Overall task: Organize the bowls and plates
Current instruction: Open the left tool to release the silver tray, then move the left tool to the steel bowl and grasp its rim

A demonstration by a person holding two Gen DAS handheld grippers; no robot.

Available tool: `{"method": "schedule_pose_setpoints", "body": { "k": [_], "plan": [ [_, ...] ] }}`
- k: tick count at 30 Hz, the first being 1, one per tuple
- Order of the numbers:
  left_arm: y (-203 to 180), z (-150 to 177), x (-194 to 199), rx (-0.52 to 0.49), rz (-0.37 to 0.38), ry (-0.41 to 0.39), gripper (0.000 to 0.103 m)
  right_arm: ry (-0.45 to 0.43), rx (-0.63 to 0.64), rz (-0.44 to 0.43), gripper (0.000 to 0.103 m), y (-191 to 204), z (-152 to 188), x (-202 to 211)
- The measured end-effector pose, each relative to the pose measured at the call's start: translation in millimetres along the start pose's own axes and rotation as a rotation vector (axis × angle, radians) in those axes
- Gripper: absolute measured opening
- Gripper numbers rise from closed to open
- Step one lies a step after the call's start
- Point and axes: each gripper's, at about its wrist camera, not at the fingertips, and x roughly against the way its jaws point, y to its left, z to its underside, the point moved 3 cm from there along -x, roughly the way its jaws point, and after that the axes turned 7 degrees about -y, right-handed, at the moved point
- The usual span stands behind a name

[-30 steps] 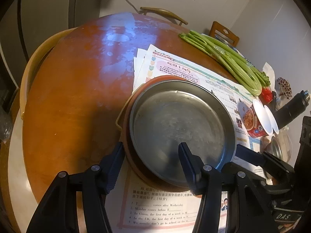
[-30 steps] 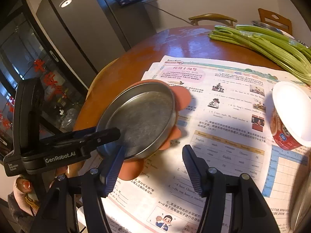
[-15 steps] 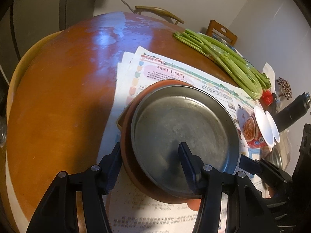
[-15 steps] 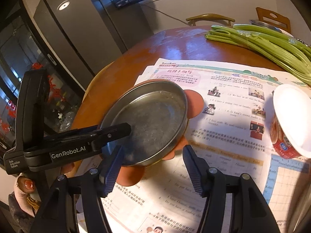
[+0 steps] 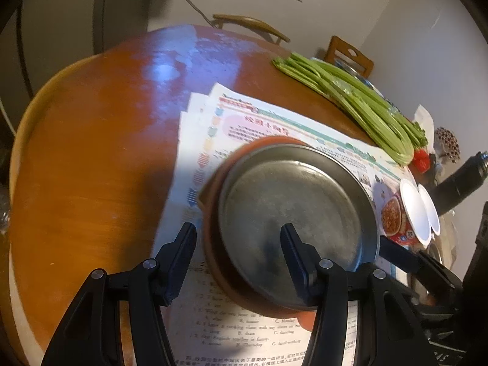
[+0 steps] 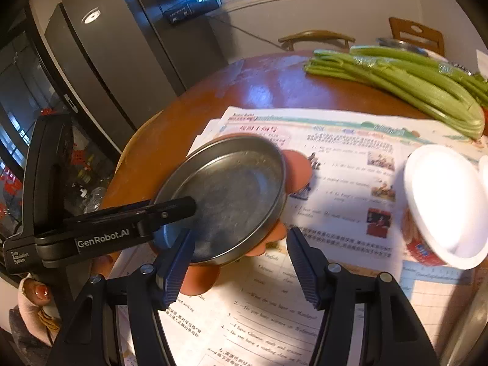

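A round metal plate [image 5: 289, 207] lies stacked in an orange flower-shaped plate [image 5: 213, 259]. My left gripper [image 5: 238, 231] is shut on the near rim of both. One finger sits inside the metal plate and the other outside the orange rim. The right wrist view shows the stack [image 6: 231, 192] tilted above the papers, with the left gripper's upper finger [image 6: 170, 210] lying across it and orange petals [image 6: 297, 167] sticking out. My right gripper [image 6: 241, 233] stands open just in front of the stack, only paper between its fingers. Its left finger overlaps the plate's near edge.
Printed papers [image 6: 335, 167] cover the round wooden table [image 5: 91, 167]. A bunch of green stalks [image 6: 411, 85] lies at the back right. A white-lidded food cup [image 6: 442, 207] stands right of the plates, with a dark bottle [image 5: 457, 183] beyond. Chairs stand behind, a fridge to the left.
The left gripper has carried the stacked plates to the right, from the papers' left edge to over the sheets. The right gripper kept beside them, still open.
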Motion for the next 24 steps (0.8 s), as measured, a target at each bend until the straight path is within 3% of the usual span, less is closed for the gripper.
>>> {"method": "schedule_pose_setpoints", "body": {
  "k": [10, 24],
  "plan": [
    [-19.7, 1.2, 37.5, -0.035, -0.036, -0.09, 0.06, -0.093, 0.03, 0.037, 0.063, -3.0, -9.3, 33.9],
    [-93.6, 25.6, 80.6, -0.091, 0.012, -0.176, 0.062, -0.234, 0.063, 0.103, 0.063, -24.1, -8.7, 107.2]
  ]
}}
